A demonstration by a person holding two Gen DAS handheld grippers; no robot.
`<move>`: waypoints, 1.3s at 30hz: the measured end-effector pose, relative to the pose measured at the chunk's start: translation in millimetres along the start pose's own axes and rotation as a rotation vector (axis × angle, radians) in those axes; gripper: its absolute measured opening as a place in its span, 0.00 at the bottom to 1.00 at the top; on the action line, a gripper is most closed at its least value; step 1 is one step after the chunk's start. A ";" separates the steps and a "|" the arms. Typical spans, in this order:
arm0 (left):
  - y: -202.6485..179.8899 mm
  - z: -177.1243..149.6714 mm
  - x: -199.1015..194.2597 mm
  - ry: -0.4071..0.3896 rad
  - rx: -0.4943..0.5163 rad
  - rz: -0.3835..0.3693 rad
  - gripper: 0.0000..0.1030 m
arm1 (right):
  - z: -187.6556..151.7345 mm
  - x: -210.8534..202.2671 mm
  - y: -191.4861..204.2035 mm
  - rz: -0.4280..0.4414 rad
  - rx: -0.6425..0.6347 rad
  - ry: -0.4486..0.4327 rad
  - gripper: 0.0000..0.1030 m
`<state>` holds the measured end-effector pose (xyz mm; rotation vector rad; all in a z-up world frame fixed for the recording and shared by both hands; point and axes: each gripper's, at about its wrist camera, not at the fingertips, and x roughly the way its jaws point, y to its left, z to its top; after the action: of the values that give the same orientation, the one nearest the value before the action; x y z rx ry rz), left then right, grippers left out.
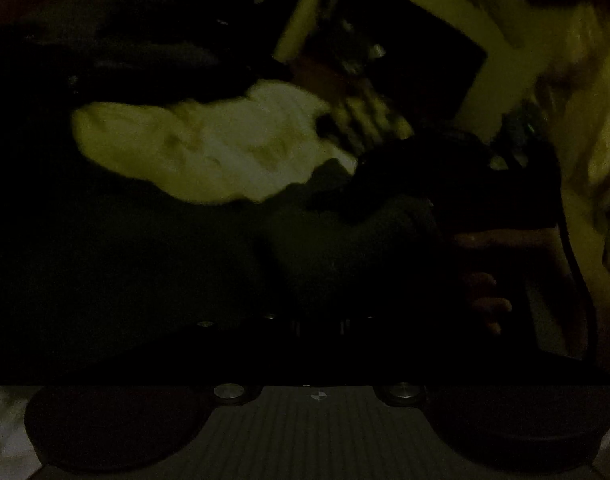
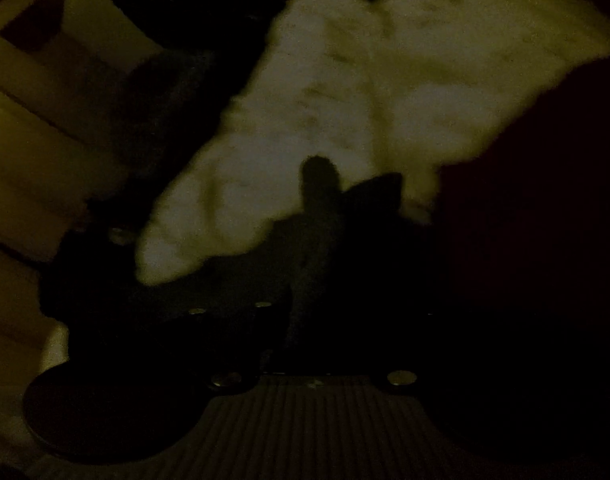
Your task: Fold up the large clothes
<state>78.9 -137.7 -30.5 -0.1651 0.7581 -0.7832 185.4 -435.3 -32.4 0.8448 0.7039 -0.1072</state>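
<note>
Both views are very dark and blurred. A large dark garment fills the lower and left part of the left wrist view and hides my left gripper's fingers. In the same view the right gripper shows as a dark shape held by a hand, low against dark cloth. In the right wrist view dark cloth covers the centre and right, and one dark fingertip sticks up against a pale surface. I cannot tell whether either gripper is shut on the cloth.
A pale sheet or bed surface lies beyond the dark garment. Pale furniture or a frame stands at the back right in the left wrist view. More dark clothing lies at the upper left of the right wrist view.
</note>
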 end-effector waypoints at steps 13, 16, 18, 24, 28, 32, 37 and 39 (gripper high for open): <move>192.8 -28.4 -106.0 -0.110 -0.536 0.201 0.60 | -96.4 154.1 227.6 0.214 -0.259 0.205 0.41; 201.6 -34.4 -111.8 -0.131 -0.550 0.197 0.86 | -110.6 153.2 228.9 0.265 -0.309 0.145 0.62; 202.7 -32.1 -111.2 -0.135 -0.550 0.185 0.99 | -102.8 144.4 227.5 0.307 -0.330 0.103 0.69; 187.7 -23.5 -124.6 -0.185 -0.442 0.314 1.00 | -65.7 77.4 180.0 0.273 -0.325 -0.031 0.88; 163.3 -14.1 -156.2 -0.278 -0.260 0.393 1.00 | -61.6 49.6 133.5 0.231 -0.305 -0.035 0.92; 130.3 6.8 -147.2 -0.245 -0.014 0.336 1.00 | -72.9 38.1 81.9 0.202 -0.241 -0.011 0.92; 106.3 33.8 -91.6 -0.122 0.234 0.289 1.00 | -89.2 37.9 44.4 0.229 -0.167 0.001 0.92; 111.2 37.6 -73.5 -0.064 0.229 0.325 1.00 | -92.4 40.5 36.1 0.238 -0.143 0.015 0.92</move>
<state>134.3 -13.1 -7.0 0.1367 0.6099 -0.5471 180.5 -337.4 -75.6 0.7860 0.6122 0.1616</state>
